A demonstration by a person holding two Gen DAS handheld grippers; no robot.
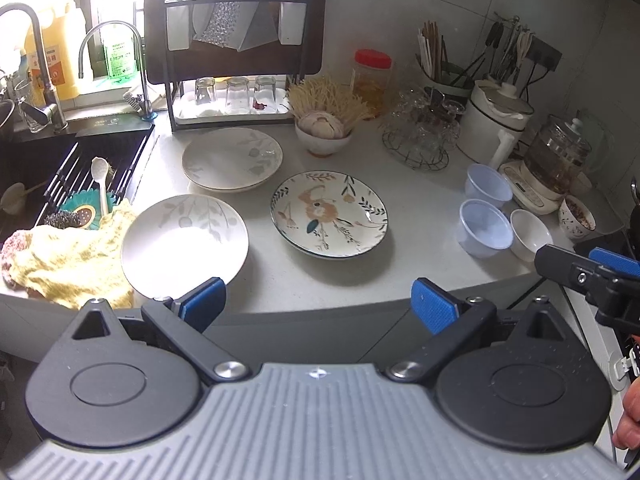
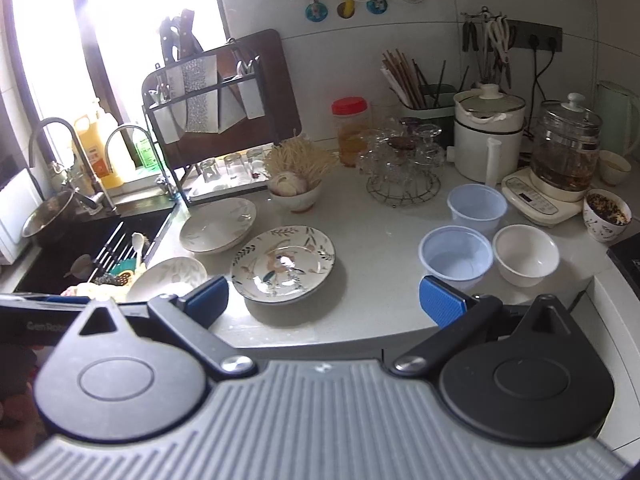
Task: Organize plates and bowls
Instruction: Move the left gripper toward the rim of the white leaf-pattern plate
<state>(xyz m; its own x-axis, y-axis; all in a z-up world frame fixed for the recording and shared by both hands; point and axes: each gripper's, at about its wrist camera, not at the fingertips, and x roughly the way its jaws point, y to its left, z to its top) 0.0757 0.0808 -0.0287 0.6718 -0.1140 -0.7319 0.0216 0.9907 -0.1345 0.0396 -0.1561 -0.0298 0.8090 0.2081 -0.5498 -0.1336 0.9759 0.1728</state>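
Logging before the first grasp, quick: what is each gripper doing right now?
Left gripper: open, holding nothing, short of the counter edge.
Right gripper: open, holding nothing, at the counter edge.

Your left gripper [image 1: 318,300]: jaws spread wide, blue pads facing each other, nothing between them, held level, off front edge of surface. Your right gripper [image 2: 324,300]: jaws equally wide, empty, same low forward pose. In left wrist view, right gripper's jaws show at far right edge, just beside left one. Your fingers [image 1: 630,420] visible at lower right.
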